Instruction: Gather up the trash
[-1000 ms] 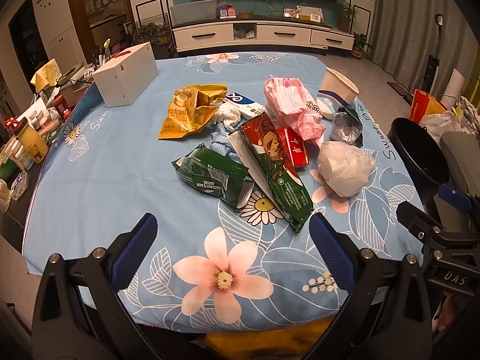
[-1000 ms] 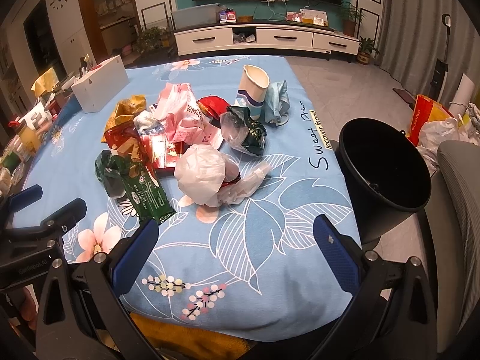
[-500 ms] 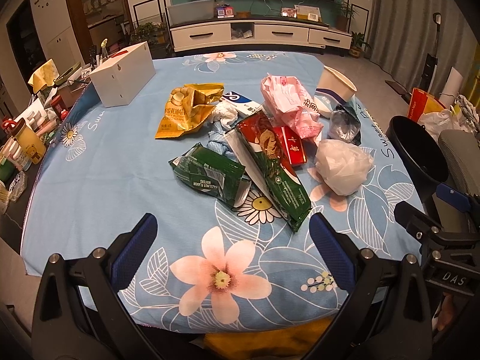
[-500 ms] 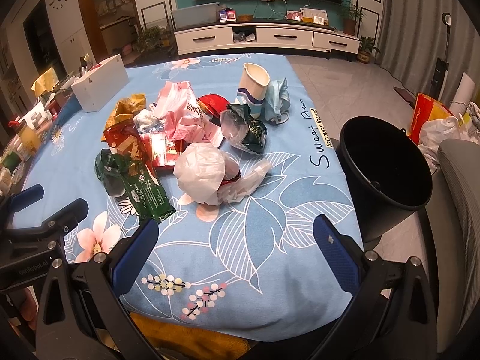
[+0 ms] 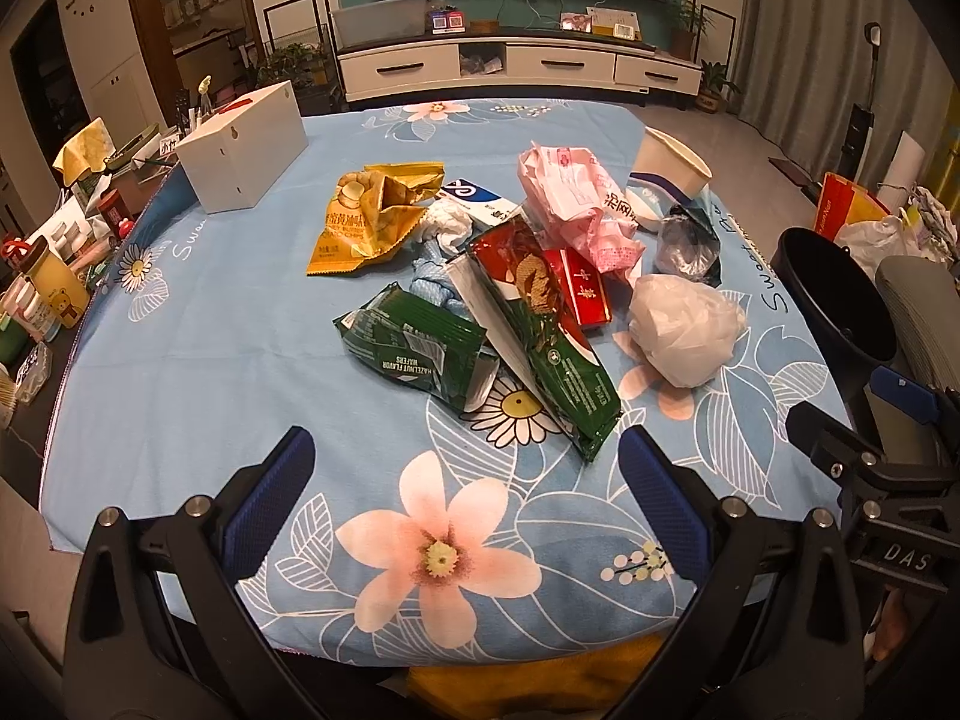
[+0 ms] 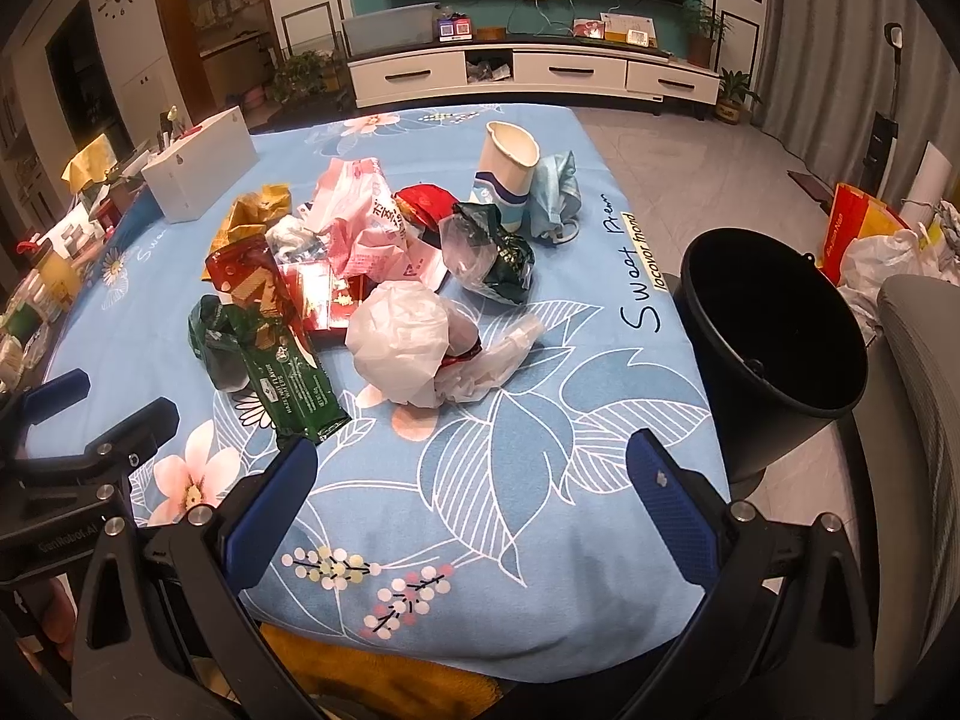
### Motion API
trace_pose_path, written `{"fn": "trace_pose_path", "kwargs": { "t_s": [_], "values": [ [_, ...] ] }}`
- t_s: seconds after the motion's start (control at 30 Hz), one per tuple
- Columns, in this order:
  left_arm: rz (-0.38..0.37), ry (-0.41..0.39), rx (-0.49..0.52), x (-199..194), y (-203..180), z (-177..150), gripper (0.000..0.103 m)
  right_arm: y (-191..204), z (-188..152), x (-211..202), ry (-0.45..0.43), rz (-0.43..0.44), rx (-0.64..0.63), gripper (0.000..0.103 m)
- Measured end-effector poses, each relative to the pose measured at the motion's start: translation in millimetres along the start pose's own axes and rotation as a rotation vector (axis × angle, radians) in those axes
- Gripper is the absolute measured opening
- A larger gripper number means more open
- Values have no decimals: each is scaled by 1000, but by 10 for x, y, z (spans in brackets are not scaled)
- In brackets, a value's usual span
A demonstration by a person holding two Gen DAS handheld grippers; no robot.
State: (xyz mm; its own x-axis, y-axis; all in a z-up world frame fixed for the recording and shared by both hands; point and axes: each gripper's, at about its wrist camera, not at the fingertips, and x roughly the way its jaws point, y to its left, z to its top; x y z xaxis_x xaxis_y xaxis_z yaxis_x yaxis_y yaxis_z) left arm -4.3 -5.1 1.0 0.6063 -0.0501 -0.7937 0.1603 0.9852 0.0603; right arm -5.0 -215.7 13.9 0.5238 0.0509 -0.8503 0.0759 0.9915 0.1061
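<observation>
Two wide-open grippers above tablecloth

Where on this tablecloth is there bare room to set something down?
Free: between the white box and the yellow chip bag, and the near strip before both hand-held grippers. Crowded: the centre, around the crumpled white plastic bag.

Round black plastic bin: right side cut behind grey chair.
Light blue cloth: mostly buried under wrappers.
Red packet: half hidden.
</observation>
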Motion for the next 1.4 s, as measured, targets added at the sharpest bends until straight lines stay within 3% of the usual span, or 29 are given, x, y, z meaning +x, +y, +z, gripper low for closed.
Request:
{"fn": "trace_pose_path", "kwargs": {
  "t_s": [1.03,1.17,1.23,1.4],
  "values": [
    [-22,-10,-4,-41,19,2,101,-21,4,-35,-12,4,5,100],
    [-102,-33,-80,-74,256,17,101,-206,16,-250,-135,130,71,100],
    [-102,-41,-144,-40,431,0,101,-334,16,-325,-199,189,118,100],
    [-116,16,-247,254,753,-116,101,-497,10,-18,-110,148,171,100]
  ]
}}
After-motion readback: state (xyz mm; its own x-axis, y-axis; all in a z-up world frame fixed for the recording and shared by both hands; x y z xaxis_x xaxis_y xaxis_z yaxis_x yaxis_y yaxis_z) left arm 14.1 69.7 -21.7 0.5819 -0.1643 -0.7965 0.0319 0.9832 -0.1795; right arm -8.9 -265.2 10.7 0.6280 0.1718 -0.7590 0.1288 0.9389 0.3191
